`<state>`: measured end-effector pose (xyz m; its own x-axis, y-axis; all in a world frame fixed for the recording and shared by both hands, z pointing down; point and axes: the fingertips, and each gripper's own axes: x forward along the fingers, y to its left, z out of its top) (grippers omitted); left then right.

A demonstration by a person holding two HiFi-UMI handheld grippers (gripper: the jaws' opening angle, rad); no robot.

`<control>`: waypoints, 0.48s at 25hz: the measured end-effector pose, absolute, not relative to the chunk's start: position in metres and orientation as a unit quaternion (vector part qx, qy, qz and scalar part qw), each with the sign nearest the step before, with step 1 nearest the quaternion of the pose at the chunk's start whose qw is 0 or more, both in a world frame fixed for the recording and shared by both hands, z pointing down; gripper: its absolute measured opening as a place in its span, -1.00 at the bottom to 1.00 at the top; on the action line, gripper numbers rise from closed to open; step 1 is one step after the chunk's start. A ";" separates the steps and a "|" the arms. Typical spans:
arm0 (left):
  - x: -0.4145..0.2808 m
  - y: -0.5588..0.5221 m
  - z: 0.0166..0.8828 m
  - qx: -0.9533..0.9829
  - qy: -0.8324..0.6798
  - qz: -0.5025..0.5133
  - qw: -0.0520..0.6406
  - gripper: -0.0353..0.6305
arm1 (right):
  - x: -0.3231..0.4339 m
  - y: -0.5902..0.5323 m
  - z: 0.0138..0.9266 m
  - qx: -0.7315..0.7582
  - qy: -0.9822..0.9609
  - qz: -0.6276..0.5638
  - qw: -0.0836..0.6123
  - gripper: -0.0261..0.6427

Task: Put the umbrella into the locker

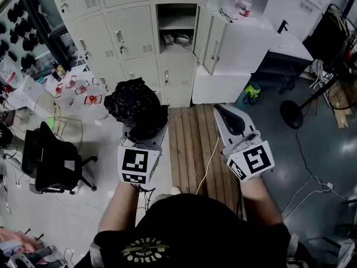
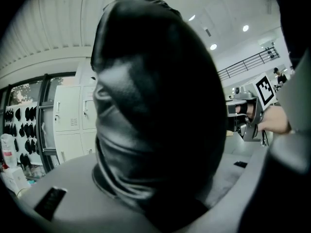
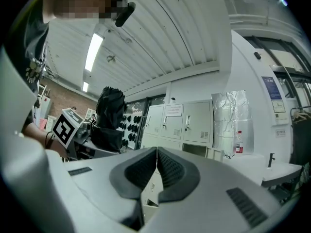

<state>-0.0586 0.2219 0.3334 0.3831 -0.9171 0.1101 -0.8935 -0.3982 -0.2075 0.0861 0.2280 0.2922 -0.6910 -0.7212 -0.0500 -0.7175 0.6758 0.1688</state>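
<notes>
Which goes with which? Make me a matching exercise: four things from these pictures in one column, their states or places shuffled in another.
Things:
1. umbrella
2. right gripper
3. locker
4. bottle

States or places:
a. stands on the white top
b. jaws together, nothing between them
c. black, clamped in the left gripper
d. door open, shelf showing

Pairs: 1-c, 2-b, 3-d, 4-a.

I'm in a lab or workshop room: bank of pale grey metal lockers point(image 1: 128, 38), black swivel office chair point(image 1: 51, 159), white counter point(image 1: 287, 46), grey concrete floor point(image 1: 326, 147).
</notes>
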 end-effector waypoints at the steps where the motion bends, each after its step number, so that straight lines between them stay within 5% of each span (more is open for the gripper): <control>1: -0.063 0.218 0.333 -0.828 0.548 -0.105 0.058 -0.13 | 0.082 0.223 0.292 0.394 -0.915 -0.088 0.010 -0.84; 12: -0.117 0.185 0.330 -0.823 0.558 -0.093 0.054 -0.13 | 0.042 0.184 0.293 0.399 -0.912 -0.092 0.014 -0.84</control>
